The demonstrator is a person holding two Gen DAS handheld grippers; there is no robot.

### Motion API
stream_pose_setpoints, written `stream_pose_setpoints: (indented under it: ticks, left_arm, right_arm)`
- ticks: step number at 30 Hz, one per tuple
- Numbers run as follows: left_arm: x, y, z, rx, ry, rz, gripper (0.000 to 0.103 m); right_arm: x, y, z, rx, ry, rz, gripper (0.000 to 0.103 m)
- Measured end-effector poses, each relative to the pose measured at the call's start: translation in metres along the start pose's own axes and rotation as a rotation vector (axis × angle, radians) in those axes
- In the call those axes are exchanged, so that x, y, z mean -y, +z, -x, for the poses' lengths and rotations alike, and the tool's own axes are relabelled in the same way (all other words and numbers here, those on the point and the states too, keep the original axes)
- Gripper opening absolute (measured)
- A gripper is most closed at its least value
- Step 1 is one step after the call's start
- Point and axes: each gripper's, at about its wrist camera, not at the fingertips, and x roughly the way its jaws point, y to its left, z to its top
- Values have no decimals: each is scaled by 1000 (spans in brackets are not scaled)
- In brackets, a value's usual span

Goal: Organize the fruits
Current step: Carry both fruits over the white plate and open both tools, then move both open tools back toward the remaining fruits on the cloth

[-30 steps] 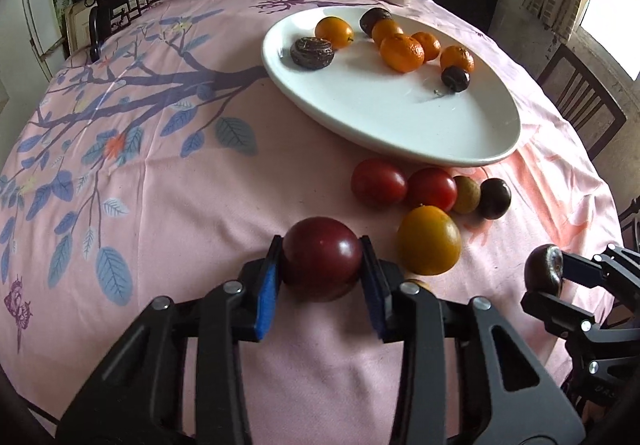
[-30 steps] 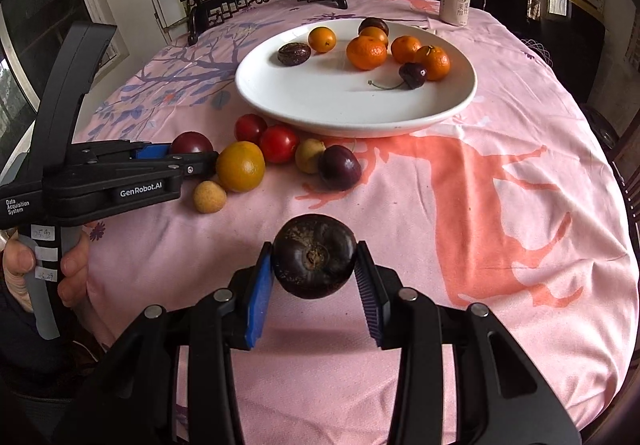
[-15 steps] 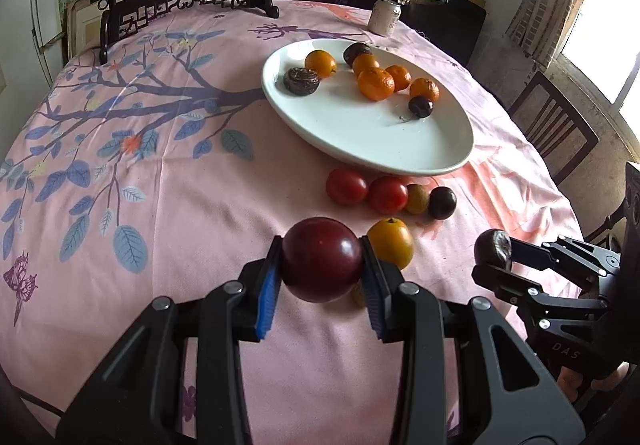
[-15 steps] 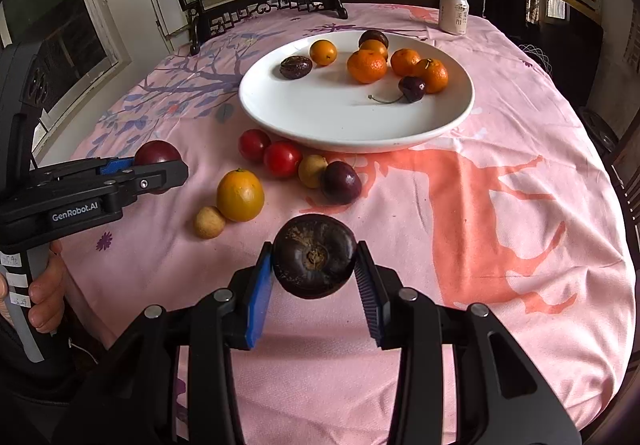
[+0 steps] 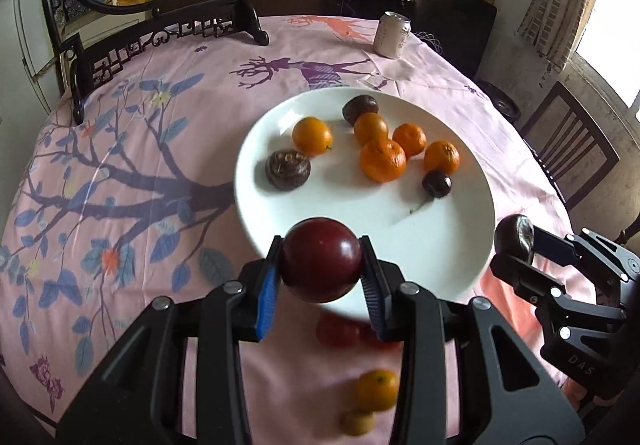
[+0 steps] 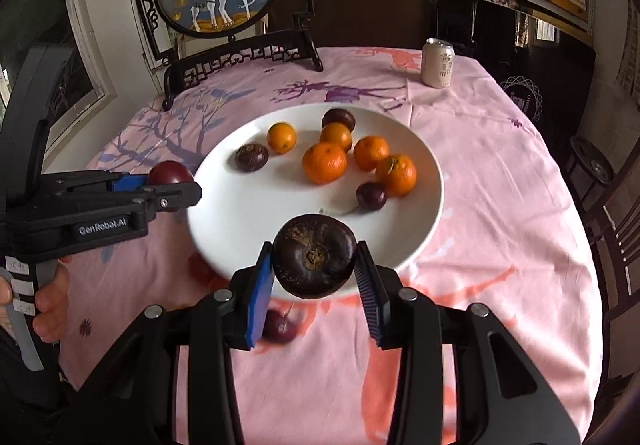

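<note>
White plate (image 5: 460, 245), pink tree-patterned tablecloth (image 5: 120, 181), orange mandarins (image 5: 382, 160)

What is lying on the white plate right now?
The white plate holds five oranges, three dark round fruits and a stemmed dark cherry. Its near rim is hidden behind the held dark fruit.

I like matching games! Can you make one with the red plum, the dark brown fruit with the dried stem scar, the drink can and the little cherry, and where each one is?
Things:
1. red plum
2. dark brown fruit
3. drink can
4. cherry

Places:
A. on the white plate beside an orange
B. in the right claw
C. standing on the pink tablecloth behind the plate
D. in the left claw

Pairs: 1-D, 2-B, 3-C, 4-A
</note>
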Motion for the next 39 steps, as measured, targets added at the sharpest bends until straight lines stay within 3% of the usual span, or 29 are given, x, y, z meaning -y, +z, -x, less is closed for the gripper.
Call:
stream_pose_setpoints:
  ticks: [6,9,17,19,20,23,27,29,31,36,39]
  left_arm:
    - [-2,48,-57,-67,53,67,38]
    - [-3,55,-67,-79,45,79,38]
    - [-1,62,-76,-82,43,92,39]
    - [-3,63,-71,-61,30,107,52]
    - [-4,63,-65,-43,27,111,65]
    - [-4,58,-37,17,45,84,69]
    - [-8,28,15,100,26,72,78]
    - [-9,4,38,135,41,55,86]
    - [-10,-25,58,177,40,56,93]
    - [-8,-87,75,199,44,18,94]
    - [-9,-114,69,163,46,13,94]
  right_arm:
    - [20,41,-62,-66,-73,24,40]
    - [23,44,-77,-91,-64,33,40]
    - [20,50,-89,-57,-86,62,41]
    - [19,51,-88,-30,-109,70,63]
    - [19,52,-85,-22,-122,70,63]
    - [20,50,-69,-16,-130,63,63]
    - [18,33,-27,-11,-107,36,63]
    - [16,15,-4,-5,-71,12,73]
    - [11,-8,18,16,-47,-19,90]
    - [-11,-52,47,22,-41,-16,91]
    - [-23,-64,50,8,-40,0,92]
